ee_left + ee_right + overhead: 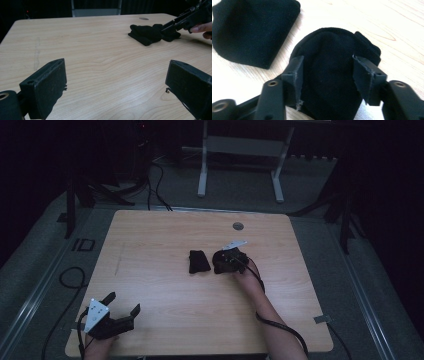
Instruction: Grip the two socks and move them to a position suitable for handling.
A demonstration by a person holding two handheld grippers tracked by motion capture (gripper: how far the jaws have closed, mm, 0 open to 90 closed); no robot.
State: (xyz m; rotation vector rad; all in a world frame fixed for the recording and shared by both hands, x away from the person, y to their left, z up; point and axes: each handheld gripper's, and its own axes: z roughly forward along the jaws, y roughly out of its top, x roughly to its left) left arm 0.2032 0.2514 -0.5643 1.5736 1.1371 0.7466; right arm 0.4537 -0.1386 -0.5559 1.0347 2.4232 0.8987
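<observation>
Two black cloth pieces lie near the middle of a pale wooden bench [150,270], and the right gripper [223,262] is down on one of them. In the right gripper view, the rounded black cloth [332,75] sits between the two jaws, which stand roughly half open on either side of it; whether the pads press on the fabric cannot be told, and the cloth rests on the bench rather than being lifted. The folded black cloth [254,30] lies just beside it, apart by a narrow strip of bare wood. In the high view, that folded piece [199,261] is on the left of the right gripper, and in the left gripper view the two pieces [147,33] read as one dark heap with the right gripper's tips at its far side.

At the bench's near left corner, the left gripper [122,307] rests with its jaws spread wide and nothing between them, well apart from the cloths. Bare wood stretches between the two grippers and to the far edge, where a small round grommet [238,226] sits. Cables trail off the near edge from both grippers.
</observation>
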